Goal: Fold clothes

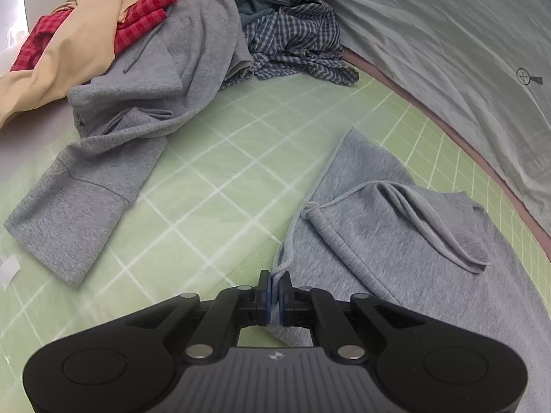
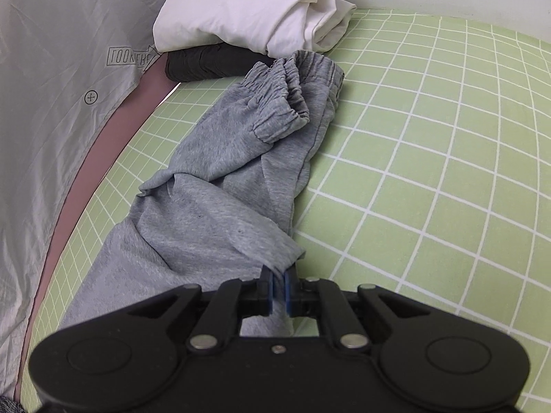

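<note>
Fabric of the grey trousers (image 2: 220, 186) is clamped in both tools. The left gripper (image 1: 274, 280) is closed on a hem edge of one leg; the right gripper (image 2: 279, 277) is closed on a bunched fold of cloth. The trousers lie crumpled on the green checked mat (image 2: 430, 172), with the elastic waistband (image 2: 292, 86) at the far end in the right wrist view. Beyond the waistband sit a folded white garment (image 2: 248, 10) atop a dark one (image 2: 210, 62). Across the mat from the left gripper lies a grey hoodie (image 1: 137, 110), against a pile holding a blue checked shirt (image 1: 292, 44), a red checked shirt (image 1: 144, 10) and a tan garment (image 1: 65, 58).
</note>
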